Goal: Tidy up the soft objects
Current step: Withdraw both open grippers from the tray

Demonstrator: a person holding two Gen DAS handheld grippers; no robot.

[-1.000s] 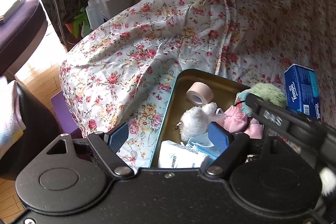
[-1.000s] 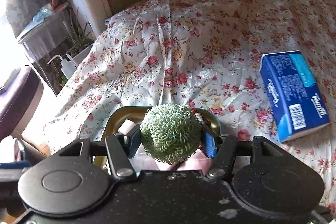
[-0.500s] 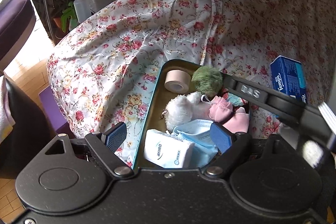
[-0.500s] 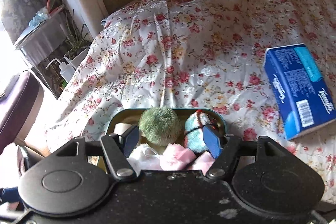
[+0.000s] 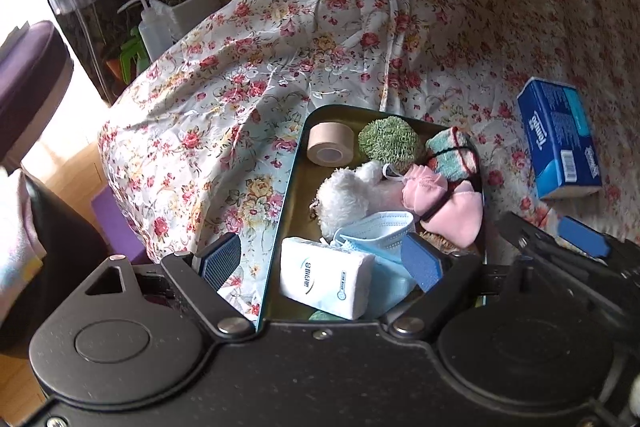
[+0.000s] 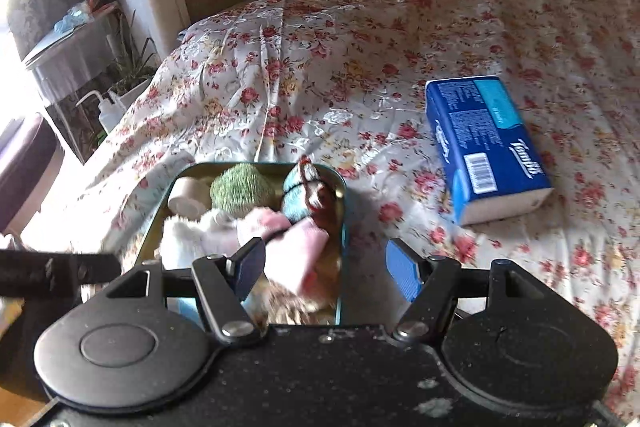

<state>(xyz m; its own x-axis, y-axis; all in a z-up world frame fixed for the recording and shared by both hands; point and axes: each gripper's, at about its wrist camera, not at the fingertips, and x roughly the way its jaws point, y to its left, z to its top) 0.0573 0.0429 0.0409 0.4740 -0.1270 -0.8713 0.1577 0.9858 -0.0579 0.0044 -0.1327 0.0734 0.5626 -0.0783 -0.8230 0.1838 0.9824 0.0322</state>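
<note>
- Presently, on the flowered bedspread point(image 6: 328, 75): one shallow metal tray point(image 5: 289, 187), already holding most of the soft goods.
- Tray contents, far end: roll of beige tape point(image 5: 330, 143), green looped ball point(image 5: 388, 143), teal rolled cloth point(image 5: 452, 153) bound with a dark band.
- Tray contents, middle: white plush toy point(image 5: 348, 197), pink cloth pieces point(image 5: 444, 201).
- Tray contents, near end: blue face mask point(image 5: 376, 233), white tissue pack point(image 5: 325, 277) lying partly over it.
- Outside the tray: blue tissue pack point(image 6: 486, 147), flat on the bedspread, well apart from the tray on its right side. Judged the last soft item still to be stowed.
- Right gripper point(image 6: 334, 269): jaws spread wide, nothing between them, poised over the tray's right rim.
- Left gripper point(image 5: 320, 261): jaws likewise apart and empty, straddling the tray's near left wall above the white tissue pack.
- Governing relation: the blue tissue pack lies ahead and to the right of the right gripper, its long axis running away from the camera and slanted slightly rightward; the short width therefore faces across the jaws.
- Nearer hand: the right; the left is across the tray from the pack.
- Judgement: a rightward and forward reach is called for, jaws kept wide to span the pack's width.
</note>
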